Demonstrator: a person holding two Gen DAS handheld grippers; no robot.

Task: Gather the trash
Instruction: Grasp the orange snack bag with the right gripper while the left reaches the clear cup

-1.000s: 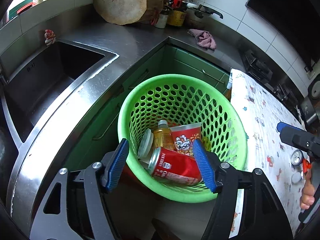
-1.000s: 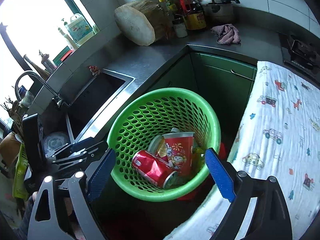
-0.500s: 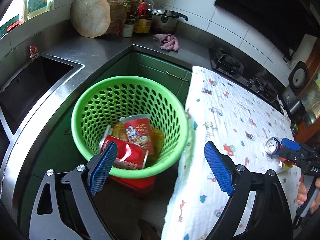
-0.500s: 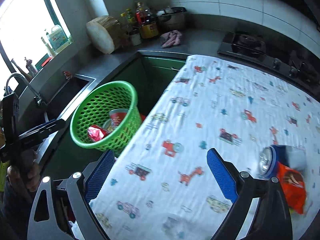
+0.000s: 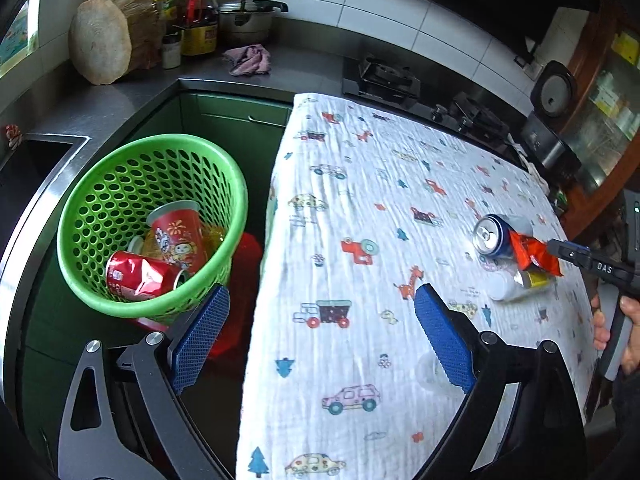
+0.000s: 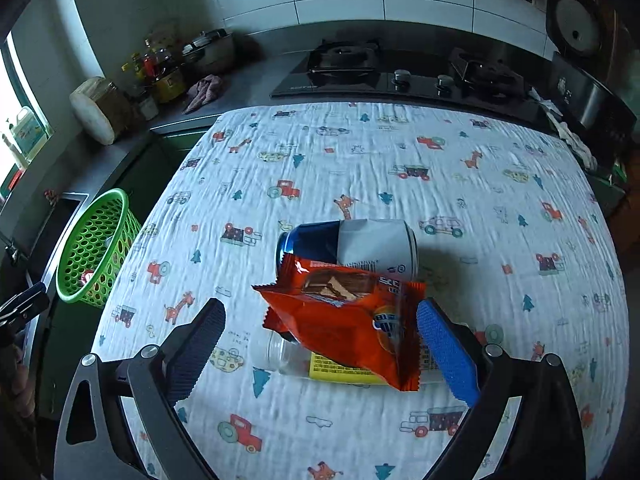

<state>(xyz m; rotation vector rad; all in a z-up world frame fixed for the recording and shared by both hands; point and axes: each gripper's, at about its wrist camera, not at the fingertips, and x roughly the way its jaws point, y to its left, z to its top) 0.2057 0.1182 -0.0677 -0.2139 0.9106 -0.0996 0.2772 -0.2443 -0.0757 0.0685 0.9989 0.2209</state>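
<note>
A green basket beside the table holds a crushed red can and a red paper cup. On the patterned tablecloth lie a blue and white can, an orange snack wrapper and a clear bottle with a yellow label. My right gripper hovers over this pile, jaws opening; the wrapper lies between the pads, untouched. My left gripper hangs over the table's left edge, jaws opening, nothing between them. The left view shows the can, wrapper and right gripper.
A steel sink lies left of the basket. The counter behind carries a wooden block, bottles, a pot and a pink rag. A gas hob runs along the table's far side.
Both grippers swung right, away from over the basket, to the table. The right one now sits over the wrapper and can. Both pairs of jaws stand a little wider.
</note>
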